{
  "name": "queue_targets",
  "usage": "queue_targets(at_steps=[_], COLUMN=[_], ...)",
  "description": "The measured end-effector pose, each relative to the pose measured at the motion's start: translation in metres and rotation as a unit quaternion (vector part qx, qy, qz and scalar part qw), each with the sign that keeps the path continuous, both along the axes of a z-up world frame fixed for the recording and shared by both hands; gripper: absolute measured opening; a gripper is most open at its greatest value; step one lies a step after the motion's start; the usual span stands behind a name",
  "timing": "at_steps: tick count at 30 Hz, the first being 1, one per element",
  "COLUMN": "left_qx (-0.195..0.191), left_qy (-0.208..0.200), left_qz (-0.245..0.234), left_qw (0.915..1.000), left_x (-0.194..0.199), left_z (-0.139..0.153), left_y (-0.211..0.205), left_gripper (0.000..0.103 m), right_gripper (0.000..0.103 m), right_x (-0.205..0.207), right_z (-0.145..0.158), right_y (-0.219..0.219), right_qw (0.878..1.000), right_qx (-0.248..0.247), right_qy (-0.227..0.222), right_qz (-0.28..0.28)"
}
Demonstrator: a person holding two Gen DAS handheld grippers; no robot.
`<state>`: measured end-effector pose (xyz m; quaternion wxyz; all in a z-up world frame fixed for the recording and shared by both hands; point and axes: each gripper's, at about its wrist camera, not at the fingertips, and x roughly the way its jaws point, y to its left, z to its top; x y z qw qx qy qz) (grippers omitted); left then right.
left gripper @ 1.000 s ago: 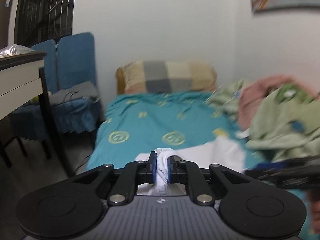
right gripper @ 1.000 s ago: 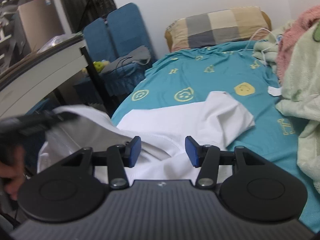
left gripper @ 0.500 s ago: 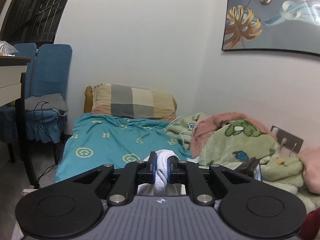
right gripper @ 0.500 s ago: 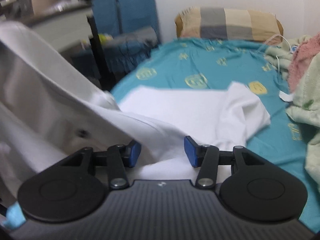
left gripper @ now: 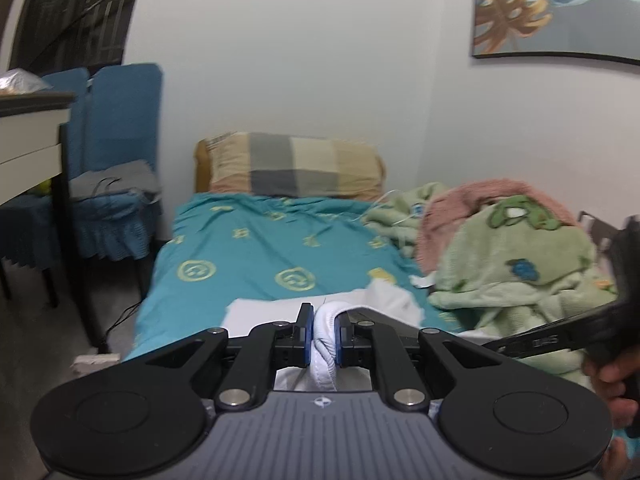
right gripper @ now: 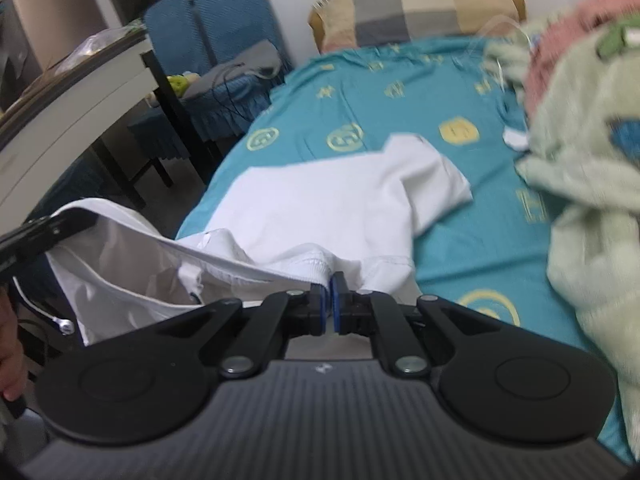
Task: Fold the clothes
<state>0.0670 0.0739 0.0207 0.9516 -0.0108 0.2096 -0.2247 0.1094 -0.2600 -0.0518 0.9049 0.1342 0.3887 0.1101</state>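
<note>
A white shirt lies partly spread on the teal bed sheet, its near end lifted off the bed. My right gripper is shut on the ribbed edge of the shirt near the bed's front. My left gripper is shut on a bunched fold of the same white shirt. The right wrist view catches the left gripper's black body at the far left, with the shirt's edge stretched from it across to the right gripper. A hand holds the right gripper's body at the right of the left wrist view.
A checked pillow lies at the head of the bed. A heap of green and pink blankets fills the bed's right side. Left of the bed stand blue chairs and a white desk. A picture hangs on the wall.
The right gripper's jaws went from wide apart to shut on the shirt's edge. The shirt's near end rose off the bed, held between both grippers. The left gripper kept its grip while its view swung.
</note>
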Motion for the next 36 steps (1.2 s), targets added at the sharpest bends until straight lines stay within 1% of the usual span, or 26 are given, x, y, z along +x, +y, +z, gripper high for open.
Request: queue_targets(at_steps=[1,3,5,8,9,11,13,14,16,17,19,22,24,27,31,32,33,34,35,36], left_qx=[-0.008,-0.042,-0.072,-0.107,-0.119,-0.113,-0.106,-0.103,-0.094,-0.093,-0.095,-0.091,-0.087,-0.075,-0.049,-0.039,-0.03,-0.025,-0.021,-0.016], left_qy=[-0.002,0.001,0.004,0.012,0.015,0.012,0.011,0.011,0.007,0.006,0.007,0.005,0.006,0.006,0.015,0.019,0.024,0.031,0.039,0.046], left_qz=[-0.009,-0.029,-0.036,-0.045,-0.048,-0.047,-0.052,-0.055,-0.057,-0.057,-0.055,-0.045,-0.044,-0.044,-0.036,-0.031,-0.025,-0.02,-0.015,-0.01], left_qw=[0.9999,0.9987,0.9968,0.9932,0.9917,0.9924,0.993,0.9931,0.9939,0.994,0.9939,0.9949,0.9952,0.9962,0.998,0.9986,0.9989,0.999,0.9989,0.9988], left_x=[-0.002,-0.005,-0.007,-0.007,-0.007,-0.007,-0.007,-0.007,-0.008,-0.009,-0.007,-0.006,-0.005,-0.006,-0.005,-0.004,-0.003,-0.002,0.0,0.001], left_z=[0.001,0.003,0.006,0.007,0.007,0.006,0.005,0.004,0.004,0.003,0.002,0.001,0.0,-0.001,-0.004,-0.005,-0.007,-0.009,-0.011,-0.013], left_y=[0.0,0.002,0.006,0.015,0.017,0.018,0.015,0.013,0.009,0.008,0.007,0.006,0.004,-0.002,-0.01,-0.012,-0.013,-0.014,-0.014,-0.015], left_gripper=[0.011,0.011,0.011,0.011,0.011,0.011,0.011,0.011,0.011,0.011,0.011,0.011,0.011,0.011,0.011,0.011,0.011,0.011,0.011,0.011], right_gripper=[0.007,0.008,0.008,0.007,0.007,0.007,0.007,0.007,0.007,0.007,0.007,0.007,0.008,0.009,0.01,0.013,0.024,0.03,0.034,0.033], right_x=[0.001,0.003,0.004,0.0,-0.003,-0.012,-0.022,-0.026,-0.03,-0.029,-0.023,-0.009,-0.003,0.004,0.007,0.009,0.01,0.012,0.014,0.016], right_z=[-0.003,-0.008,-0.012,-0.007,-0.002,0.014,0.032,0.04,0.049,0.049,0.04,0.018,0.005,-0.008,-0.023,-0.028,-0.032,-0.036,-0.04,-0.043], right_y=[-0.004,-0.009,-0.014,-0.021,-0.023,-0.022,-0.018,-0.014,-0.002,0.002,0.001,-0.007,-0.012,-0.008,0.012,0.018,0.024,0.029,0.033,0.038], right_qw=[1.0,0.999,0.998,0.996,0.996,0.993,0.987,0.985,0.984,0.986,0.992,0.998,0.999,1.0,1.0,0.999,0.999,0.998,0.998,0.997], right_qx=[0.01,0.032,0.056,0.086,0.094,0.106,0.11,0.103,0.063,0.041,0.014,-0.008,-0.008,-0.003,-0.018,-0.025,-0.034,-0.042,-0.047,-0.052], right_qy=[0.01,0.027,0.04,0.024,0.004,-0.053,-0.112,-0.137,-0.157,-0.155,-0.124,-0.06,-0.026,0.001,0.024,0.03,0.035,0.04,0.044,0.048], right_qz=[0.0,0.002,0.005,-0.005,-0.005,0.006,0.024,0.038,0.054,0.054,0.033,-0.007,-0.022,-0.023,0.001,0.007,0.008,0.011,0.015,0.02])
